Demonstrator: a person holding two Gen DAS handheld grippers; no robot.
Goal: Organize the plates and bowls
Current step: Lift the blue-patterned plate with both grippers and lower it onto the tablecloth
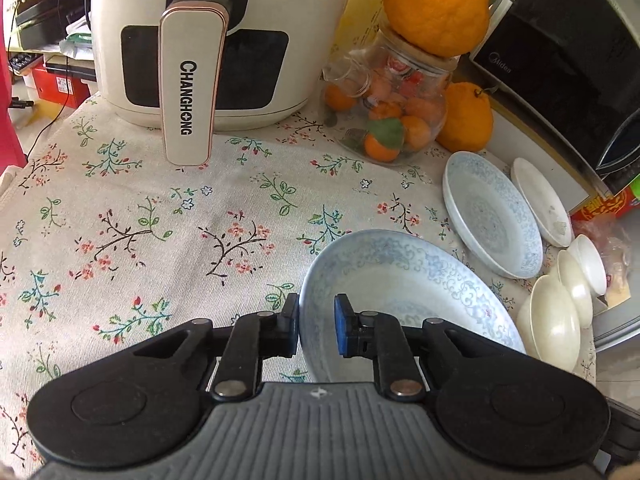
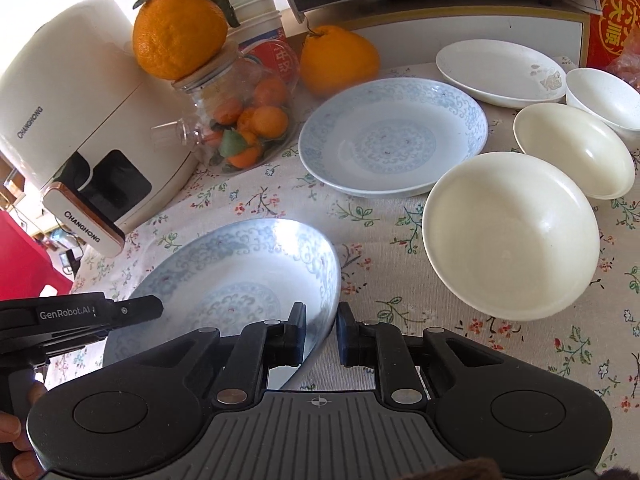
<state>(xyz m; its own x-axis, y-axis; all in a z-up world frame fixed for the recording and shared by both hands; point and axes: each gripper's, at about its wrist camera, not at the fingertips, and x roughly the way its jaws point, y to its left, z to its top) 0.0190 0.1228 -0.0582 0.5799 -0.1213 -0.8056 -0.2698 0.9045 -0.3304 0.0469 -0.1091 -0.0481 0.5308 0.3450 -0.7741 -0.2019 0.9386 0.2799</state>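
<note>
We have both grippers clamped on the near blue plate (image 2: pixel 240 276): the left gripper (image 1: pixel 317 326) pinches its left rim, the right gripper (image 2: pixel 322 330) its right rim, jaws tight on the edge. It looks tilted, just off the table (image 1: pixel 140 208). Next we should carry it onto the second blue plate (image 2: pixel 394 140) beyond; the cream bowl (image 2: pixel 510 232) alongside and the fruit jar (image 2: pixel 240 120) crowd the path.

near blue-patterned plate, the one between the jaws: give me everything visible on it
The near blue-patterned plate looks like glazed white ceramic, shallow, with a pale blue scroll band round the rim and a central medallion. It appears empty. It sits tilted above the floral tablecloth, the left gripper and right gripper each clamping opposite rim edges.
</note>
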